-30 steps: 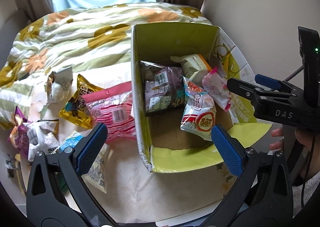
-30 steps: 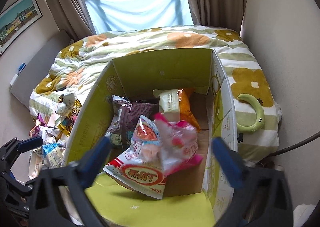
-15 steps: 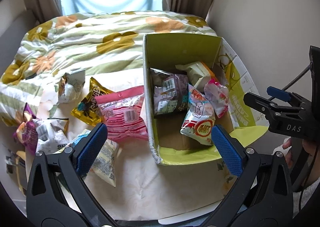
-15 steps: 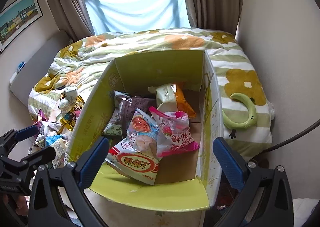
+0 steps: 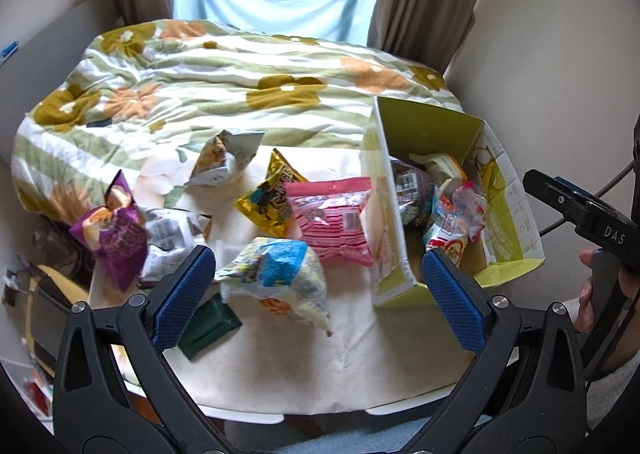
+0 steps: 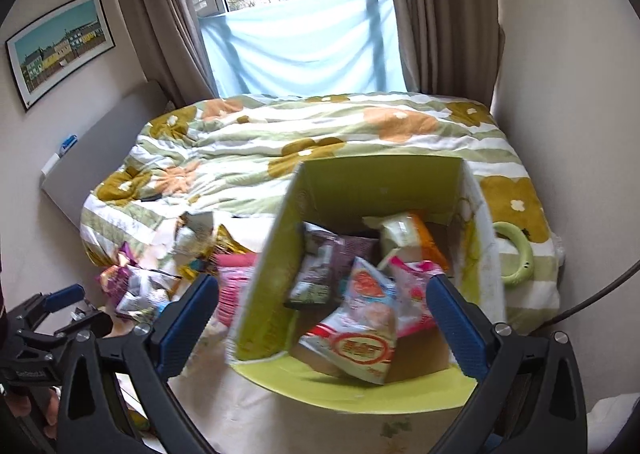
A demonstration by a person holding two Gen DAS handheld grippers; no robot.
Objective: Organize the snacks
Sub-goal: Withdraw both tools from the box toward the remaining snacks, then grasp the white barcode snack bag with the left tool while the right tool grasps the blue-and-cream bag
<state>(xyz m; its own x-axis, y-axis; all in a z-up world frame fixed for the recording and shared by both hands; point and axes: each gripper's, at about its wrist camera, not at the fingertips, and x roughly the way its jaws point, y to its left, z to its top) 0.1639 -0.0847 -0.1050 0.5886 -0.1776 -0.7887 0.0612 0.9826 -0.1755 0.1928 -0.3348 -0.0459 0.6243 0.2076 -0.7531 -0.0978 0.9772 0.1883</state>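
An open green-lined cardboard box (image 5: 424,126) (image 6: 380,182) stands on the cream table and holds several snack packs, among them a red-and-white bag (image 6: 356,342). Loose snacks lie left of it: a pink bag (image 5: 332,218), a yellow bag (image 5: 268,202), a blue-and-white bag (image 5: 276,274), a purple bag (image 5: 112,234) and a silver bag (image 5: 224,158). My left gripper (image 5: 320,298) is open and empty above the blue-and-white bag. My right gripper (image 6: 324,330) is open and empty, hovering before the box's near flap.
A bed with a flowered quilt (image 5: 224,78) (image 6: 320,138) lies behind the table. A dark green packet (image 5: 208,330) lies near the table's front edge. A green ring toy (image 6: 516,258) rests on the quilt right of the box. Walls and curtains close in on the right.
My left gripper has swung left, from over the box to over the loose snacks. My right gripper has drawn back and up from the box, still open.
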